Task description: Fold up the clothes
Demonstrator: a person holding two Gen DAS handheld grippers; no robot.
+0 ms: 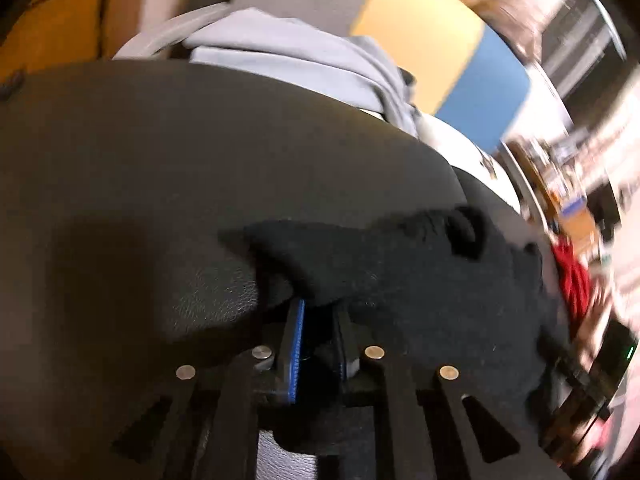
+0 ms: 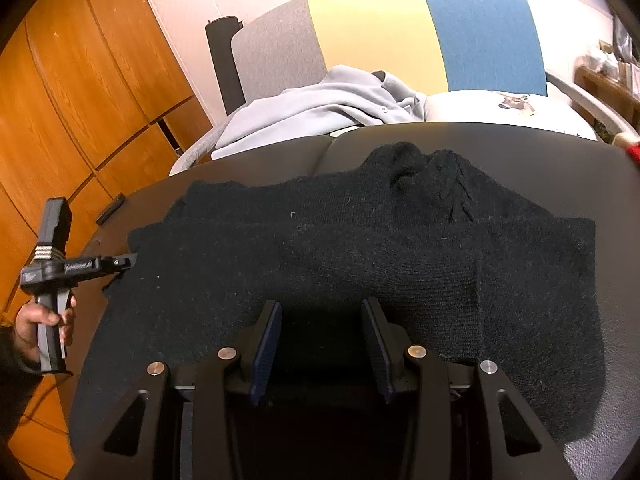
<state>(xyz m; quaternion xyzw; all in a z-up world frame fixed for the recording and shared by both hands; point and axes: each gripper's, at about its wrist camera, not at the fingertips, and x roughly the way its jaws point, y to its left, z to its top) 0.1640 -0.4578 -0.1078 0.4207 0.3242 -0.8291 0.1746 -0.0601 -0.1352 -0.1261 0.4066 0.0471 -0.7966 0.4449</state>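
A black knit sweater (image 2: pixel 360 248) lies spread across a dark leather surface (image 2: pixel 500 148). My right gripper (image 2: pixel 320 312) is open and empty, its jaws wide apart just above the sweater's near edge. My left gripper (image 1: pixel 320 308) is shut on a fold of the black sweater (image 1: pixel 400 264) and hides its own tips in the cloth. The left gripper also shows in the right wrist view (image 2: pixel 120 262), held by a hand at the sweater's left edge.
A pale grey garment (image 2: pixel 320 112) and a white printed one (image 2: pixel 500 108) lie piled behind the surface. A grey, yellow and blue panel (image 2: pixel 400 40) stands at the back. Wooden cabinets (image 2: pixel 80 100) are at the left. Something red (image 1: pixel 572 280) lies at the right.
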